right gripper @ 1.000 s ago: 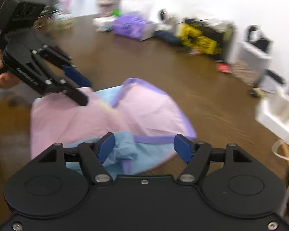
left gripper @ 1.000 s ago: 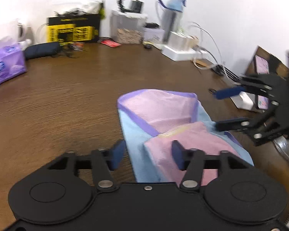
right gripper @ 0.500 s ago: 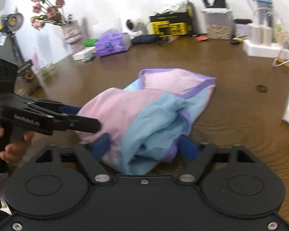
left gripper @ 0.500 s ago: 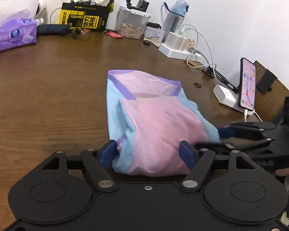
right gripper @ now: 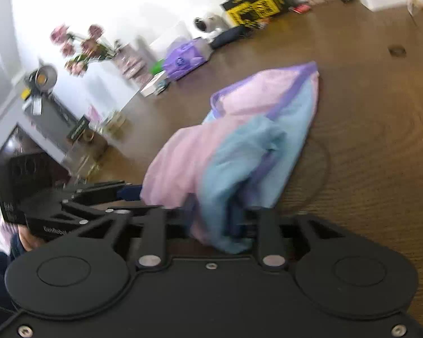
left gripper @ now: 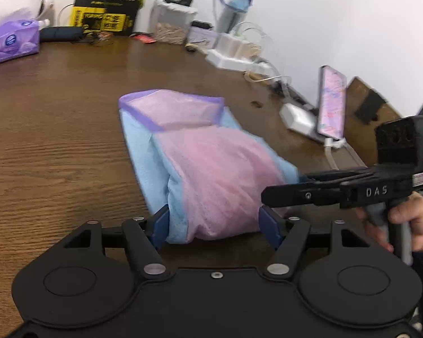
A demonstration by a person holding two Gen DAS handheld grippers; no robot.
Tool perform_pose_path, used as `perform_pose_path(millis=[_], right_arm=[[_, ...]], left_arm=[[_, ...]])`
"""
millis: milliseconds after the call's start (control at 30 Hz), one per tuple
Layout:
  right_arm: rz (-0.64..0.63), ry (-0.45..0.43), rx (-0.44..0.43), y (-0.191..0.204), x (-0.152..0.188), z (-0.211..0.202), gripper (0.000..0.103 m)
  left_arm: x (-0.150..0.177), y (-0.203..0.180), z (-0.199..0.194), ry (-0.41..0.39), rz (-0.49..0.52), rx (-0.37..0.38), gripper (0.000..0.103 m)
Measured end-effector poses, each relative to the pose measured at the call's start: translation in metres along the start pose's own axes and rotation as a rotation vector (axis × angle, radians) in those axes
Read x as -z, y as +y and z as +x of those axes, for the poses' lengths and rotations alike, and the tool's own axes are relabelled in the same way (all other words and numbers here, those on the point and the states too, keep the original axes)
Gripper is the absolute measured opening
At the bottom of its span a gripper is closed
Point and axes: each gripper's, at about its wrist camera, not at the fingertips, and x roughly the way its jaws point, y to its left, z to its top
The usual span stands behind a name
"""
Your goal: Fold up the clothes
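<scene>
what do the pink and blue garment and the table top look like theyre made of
Garment: seemingly a thin sports mesh, likely synthetic; tiny holes dot the pink and blue panels, and it slumps in soft folds. Matte, with purple trim.
Table: wood or a wood-look veneer; dark brown with clear grain lines and a slight sheen near the wall. Which one, the pictures leave open.

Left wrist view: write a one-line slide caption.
Open left gripper straddles a folded pink-and-blue garment on the wooden table.

home | wooden table (left gripper: 56,129) | tissue pack (left gripper: 12,40) | flowers (right gripper: 81,48)
</scene>
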Motion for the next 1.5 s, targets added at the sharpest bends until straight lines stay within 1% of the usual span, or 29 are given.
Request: perform_pose_path(millis=[100, 167, 200, 267, 300, 333, 400, 433, 500, 533, 600, 633, 667, 733, 767, 800, 833, 867, 933, 967, 1000, 1033, 1067, 1100, 1167, 1233, 1400, 1467, 1500], right_arm=[[-0.044, -0.027, 0.018, 0.008, -0.002, -0.01, 0.076], [-0.036, -0.036, 0.024, 0.006, -0.002, -0.01, 0.075], [-0.022, -0.04, 0.026, 0.003, -0.002, -0.008, 0.062], [0.031, -0.007, 0.009, -0.008, 0.002, 0.005, 0.037], [0.045, -0.008, 0.004, -0.01, 0.005, 0.009, 0.032], [0.049, -0.007, 0.006, -0.01, 0.005, 0.008, 0.032], [0.03, -0.009, 0.022, -0.004, 0.003, 0.003, 0.035], [0.01, -0.013, 0.035, 0.0, 0.002, -0.001, 0.04], [-0.036, -0.04, 0.057, 0.008, -0.003, -0.016, 0.08], [-0.08, -0.081, 0.084, 0.012, -0.01, -0.03, 0.084], [-0.114, -0.115, 0.127, 0.011, -0.023, -0.038, 0.084], [-0.129, -0.132, 0.149, 0.01, -0.031, -0.041, 0.084], [-0.132, -0.148, 0.176, 0.003, -0.044, -0.039, 0.084], [-0.148, -0.142, 0.231, -0.008, -0.063, -0.025, 0.084], [-0.161, -0.126, 0.287, -0.016, -0.077, -0.01, 0.083], [-0.17, -0.11, 0.319, -0.022, -0.087, 0.004, 0.077], [-0.179, -0.093, 0.347, -0.028, -0.096, 0.016, 0.074], [-0.186, -0.073, 0.357, -0.032, -0.102, 0.027, 0.07], [-0.197, -0.036, 0.361, -0.043, -0.113, 0.047, 0.066], [-0.199, -0.007, 0.37, -0.049, -0.119, 0.06, 0.059], [-0.201, 0.012, 0.384, -0.052, -0.121, 0.07, 0.052], [-0.208, 0.022, 0.389, -0.054, -0.121, 0.076, 0.05], [-0.221, 0.026, 0.39, -0.055, -0.12, 0.08, 0.044], [-0.235, 0.03, 0.391, -0.055, -0.119, 0.084, 0.032], [-0.246, 0.038, 0.385, -0.057, -0.117, 0.088, 0.004], [-0.255, 0.016, 0.339, -0.056, -0.112, 0.082, 0.004], [-0.24, -0.078, 0.22, -0.048, -0.105, 0.043, 0.004], [-0.288, -0.121, 0.145, -0.037, -0.094, 0.017, 0.004], [-0.323, -0.141, 0.105, -0.031, -0.088, 0.005, 0.004]], left_arm=[[-0.003, 0.003, -0.001, -0.017, 0.013, -0.025, 0.07], [-0.001, 0.005, 0.011, 0.019, -0.002, -0.035, 0.069], [0.002, 0.005, 0.019, 0.044, -0.001, -0.044, 0.068], [0.006, 0.002, 0.021, 0.035, 0.033, -0.068, 0.068], [0.007, 0.0, 0.022, 0.03, 0.051, -0.081, 0.068], [0.007, 0.0, 0.021, 0.034, 0.053, -0.083, 0.068], [-0.002, 0.003, 0.005, -0.004, 0.042, -0.058, 0.07], [-0.006, 0.004, 0.0, -0.023, 0.043, -0.051, 0.071], [-0.024, 0.011, -0.022, -0.113, 0.048, -0.056, 0.082], [-0.029, 0.012, -0.025, -0.133, 0.047, -0.068, 0.084], [-0.054, 0.022, -0.019, -0.17, 0.054, -0.156, 0.087], [-0.061, 0.026, -0.013, -0.171, 0.053, -0.178, 0.087], [-0.075, 0.036, 0.003, -0.161, 0.043, -0.217, 0.087], [-0.098, 0.057, 0.046, -0.093, 0.006, -0.267, 0.084], [-0.102, 0.061, 0.057, -0.074, -0.001, -0.285, 0.083], [-0.109, 0.066, 0.076, -0.041, 0.006, -0.31, 0.078], [-0.111, 0.068, 0.084, -0.028, 0.014, -0.316, 0.077], [-0.114, 0.072, 0.099, 0.0, 0.028, -0.323, 0.077], [-0.115, 0.08, 0.117, 0.048, -0.001, -0.311, 0.073], [-0.115, 0.082, 0.118, 0.046, -0.002, -0.303, 0.071], [-0.114, 0.082, 0.12, 0.036, 0.0, -0.293, 0.064], [-0.114, 0.081, 0.121, 0.035, 0.004, -0.292, 0.056], [-0.113, 0.081, 0.121, 0.033, 0.008, -0.291, 0.029], [-0.114, 0.081, 0.122, 0.045, 0.013, -0.288, 0.008], [-0.112, 0.078, 0.123, 0.065, 0.04, -0.266, 0.003], [-0.11, 0.072, 0.117, 0.054, 0.055, -0.24, 0.002], [-0.1, 0.053, 0.07, -0.068, 0.109, -0.197, 0.002], [-0.094, 0.046, 0.053, -0.103, 0.14, -0.181, 0.002], [-0.08, 0.035, 0.032, -0.155, 0.184, -0.164, 0.002]])
